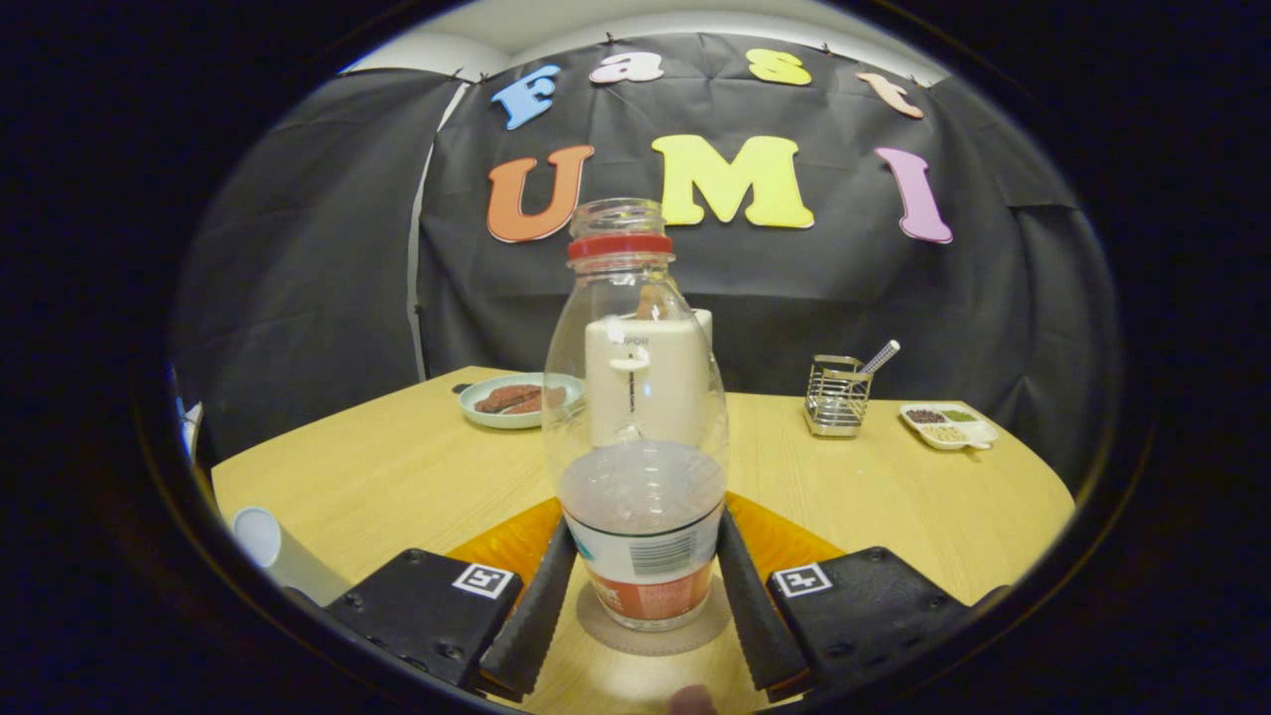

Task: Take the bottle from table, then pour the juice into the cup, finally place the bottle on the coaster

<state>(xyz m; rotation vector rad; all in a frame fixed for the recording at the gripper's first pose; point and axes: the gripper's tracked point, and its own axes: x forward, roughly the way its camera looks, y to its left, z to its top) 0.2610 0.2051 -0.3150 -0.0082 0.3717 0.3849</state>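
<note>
A clear plastic bottle (640, 397) with a red neck ring and no cap stands upright on a round grey-brown coaster (596, 621). The coaster lies on the wooden table, just in front of an orange mat (506, 541). My gripper (645, 521) has one black finger on each side of the bottle's labelled lower part, and both fingertips (556, 566) touch its wall. A white cup (260, 536) stands to the left of the left finger, near the table's edge. I cannot tell whether liquid is in the bottle or the cup.
A white box (640, 382) stands behind the bottle and shows through it. Further back are a pale plate of food (501, 402) on the left, a wire holder with a utensil (837, 397), and a small divided dish (948, 425) on the right.
</note>
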